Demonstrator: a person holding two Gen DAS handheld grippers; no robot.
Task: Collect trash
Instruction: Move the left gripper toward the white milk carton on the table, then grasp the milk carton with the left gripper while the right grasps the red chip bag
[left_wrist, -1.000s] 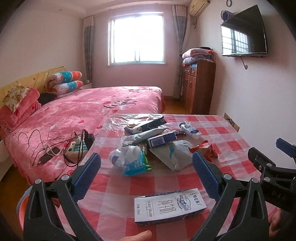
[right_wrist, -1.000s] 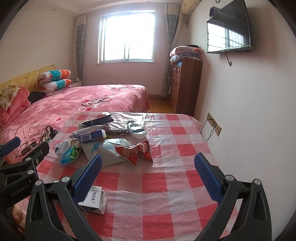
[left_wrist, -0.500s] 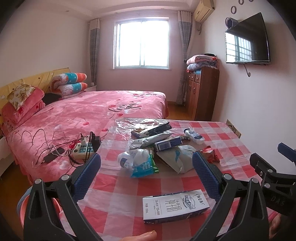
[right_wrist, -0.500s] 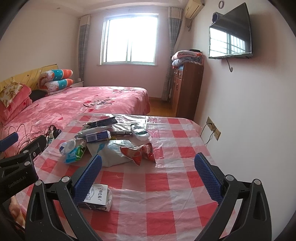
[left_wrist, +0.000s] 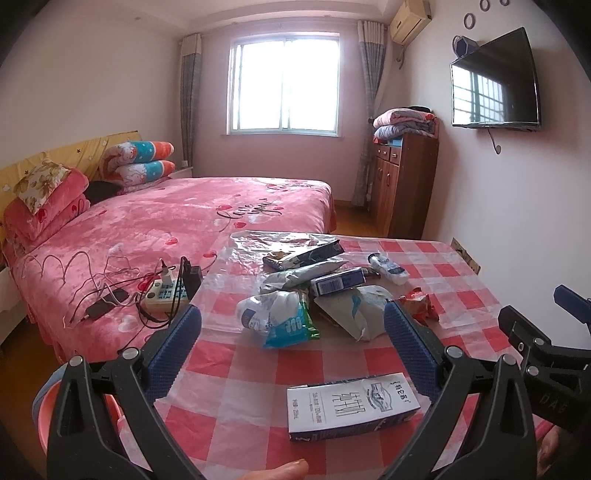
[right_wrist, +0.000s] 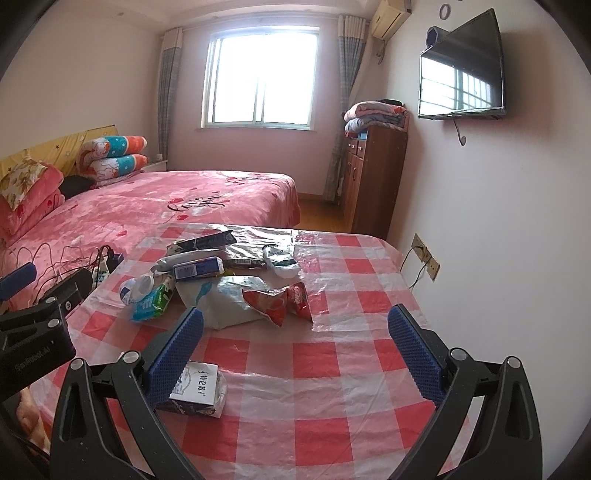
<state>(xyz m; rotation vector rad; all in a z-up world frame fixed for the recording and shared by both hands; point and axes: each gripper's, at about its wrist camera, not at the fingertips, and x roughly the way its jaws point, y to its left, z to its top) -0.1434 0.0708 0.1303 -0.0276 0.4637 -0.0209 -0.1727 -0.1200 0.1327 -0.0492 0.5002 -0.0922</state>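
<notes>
Left gripper (left_wrist: 291, 350) spread wide, holding nothing, above the checked tablecloth (left_wrist: 332, 354). Right gripper (right_wrist: 295, 350) equally wide, empty. Flattened white milk carton (left_wrist: 352, 410) lying near the table's front edge, apart from the trash pile: white-blue plastic bag (left_wrist: 275, 319), blue box (left_wrist: 338, 282), crumpled red snack wrapper (right_wrist: 279, 301), small bottle (left_wrist: 388, 267). Pink basin (left_wrist: 46, 410) partly visible below left, contents hidden.

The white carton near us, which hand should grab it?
Left, probably. The white carton lies flat just ahead of the open left tool, between its fingers. The open right tool has it off beside its left finger.
</notes>
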